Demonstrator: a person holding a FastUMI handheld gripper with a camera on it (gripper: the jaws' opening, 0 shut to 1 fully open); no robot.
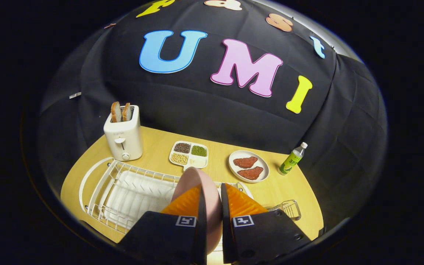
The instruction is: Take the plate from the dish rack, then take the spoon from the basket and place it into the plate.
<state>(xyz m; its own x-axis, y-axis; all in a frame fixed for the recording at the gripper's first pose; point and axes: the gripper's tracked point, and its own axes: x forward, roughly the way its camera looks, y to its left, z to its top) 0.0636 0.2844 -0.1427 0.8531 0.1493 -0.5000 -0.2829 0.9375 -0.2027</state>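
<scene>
The gripper (pixel 212 193) has its jaws closed down to a narrow gap on the pink plate (pixel 197 184), which stands on edge between the 2 fingers, above the near right part of the white dish rack (pixel 123 191). Just right of the fingers sits a small wire basket (pixel 289 209); its contents cannot be made out. Farther off on the wooden desk (pixel 271 189) stand a white toaster (pixel 123 137) holding 2 bread slices, a 4-part tray (pixel 190 154) of beans, a white dish (pixel 248 166) with 2 pieces of meat, and a bottle (pixel 292 159) at far right.
</scene>
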